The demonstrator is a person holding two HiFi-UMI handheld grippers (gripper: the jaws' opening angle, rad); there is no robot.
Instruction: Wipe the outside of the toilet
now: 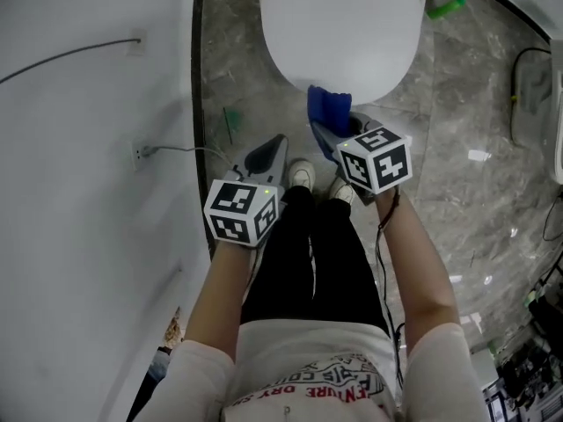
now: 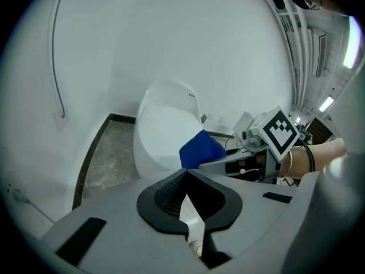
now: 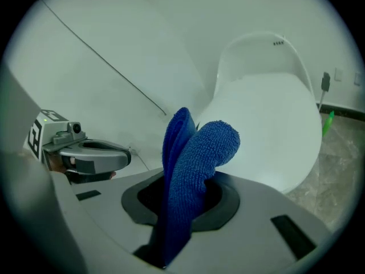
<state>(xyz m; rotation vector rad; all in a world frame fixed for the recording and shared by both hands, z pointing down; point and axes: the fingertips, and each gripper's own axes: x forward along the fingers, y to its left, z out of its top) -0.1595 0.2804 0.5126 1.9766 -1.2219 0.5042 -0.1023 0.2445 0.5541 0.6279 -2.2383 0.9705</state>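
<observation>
Cloth (image 3: 191,170) stands upright in right tool (image 1: 332,134), tip toward toilet (image 1: 339,25).

Closed on the left by a plain white wall (image 1: 79,148), crossed by a thin dark cable (image 1: 62,60) curving to a small fitting. Lower down, a socket (image 1: 138,154) trailing a grey lead. Edged at the base with a dark skirting strip (image 1: 199,104). Floored in glossy grey marbled stone (image 1: 466,165), dotted with bright light reflections (image 1: 479,156). Cluttered at the far right with black cables (image 1: 526,60).
</observation>
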